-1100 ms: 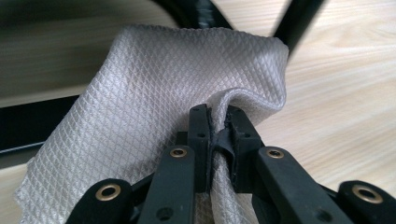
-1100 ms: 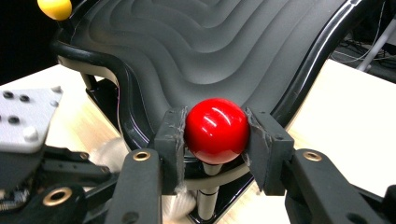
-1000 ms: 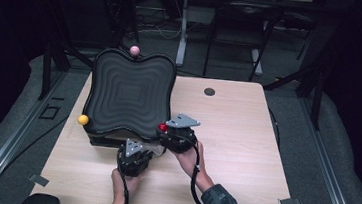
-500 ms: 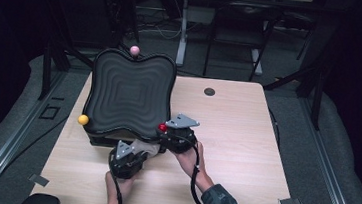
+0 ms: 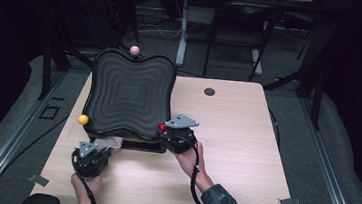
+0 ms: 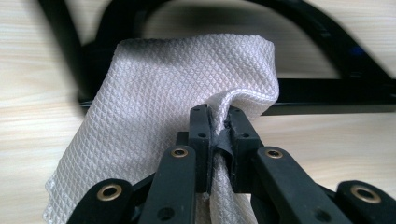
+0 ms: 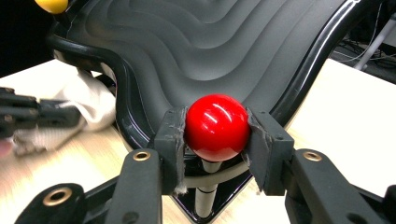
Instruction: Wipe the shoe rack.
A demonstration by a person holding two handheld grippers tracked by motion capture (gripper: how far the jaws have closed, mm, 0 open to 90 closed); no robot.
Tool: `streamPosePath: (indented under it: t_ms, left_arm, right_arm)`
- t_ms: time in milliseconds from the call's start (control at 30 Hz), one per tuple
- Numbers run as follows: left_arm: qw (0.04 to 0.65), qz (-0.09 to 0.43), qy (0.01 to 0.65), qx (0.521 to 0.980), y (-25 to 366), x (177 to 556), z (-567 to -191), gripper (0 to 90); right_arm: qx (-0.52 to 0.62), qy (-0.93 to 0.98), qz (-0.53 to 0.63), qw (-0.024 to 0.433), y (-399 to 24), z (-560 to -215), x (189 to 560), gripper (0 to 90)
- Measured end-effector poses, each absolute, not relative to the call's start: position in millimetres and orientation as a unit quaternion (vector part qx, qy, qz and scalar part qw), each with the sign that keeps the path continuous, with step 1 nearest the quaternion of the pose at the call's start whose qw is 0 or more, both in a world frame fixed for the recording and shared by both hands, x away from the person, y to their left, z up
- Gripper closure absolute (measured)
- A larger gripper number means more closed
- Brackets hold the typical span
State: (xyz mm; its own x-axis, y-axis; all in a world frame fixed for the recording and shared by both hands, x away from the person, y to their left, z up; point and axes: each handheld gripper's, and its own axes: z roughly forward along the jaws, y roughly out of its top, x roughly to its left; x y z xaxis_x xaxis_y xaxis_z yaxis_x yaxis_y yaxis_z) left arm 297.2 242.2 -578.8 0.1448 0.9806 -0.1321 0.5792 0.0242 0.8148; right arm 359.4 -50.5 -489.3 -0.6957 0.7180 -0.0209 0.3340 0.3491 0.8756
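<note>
Your left gripper (image 6: pixel 218 135) is squeezed tight on the white cloth (image 6: pixel 163 93), which bunches up between the jaws and hangs down beside them, just in front of the black tray (image 5: pixel 129 92). Your right gripper (image 7: pixel 215 135) is clamped on the red ball (image 7: pixel 215 127) at the tray's near corner. From above, the cloth (image 5: pixel 110 143) peeks out under the tray's front edge, near the yellow ball (image 5: pixel 83 119).

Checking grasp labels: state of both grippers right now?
Left gripper: jaws shut on the white cloth.
Right gripper: jaws shut on the red ball knob at the black tray corner.
</note>
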Motion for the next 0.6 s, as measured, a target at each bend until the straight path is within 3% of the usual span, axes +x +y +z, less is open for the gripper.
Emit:
streamPosePath:
  t_ms: [600]
  left_arm:
    - [0.317, 0.300, 0.642, 0.630, 283, 314, -582, 82.6]
  right_arm:
    - [0.332, 0.797, 0.459, 0.209, -50, -489, 360, 59.6]
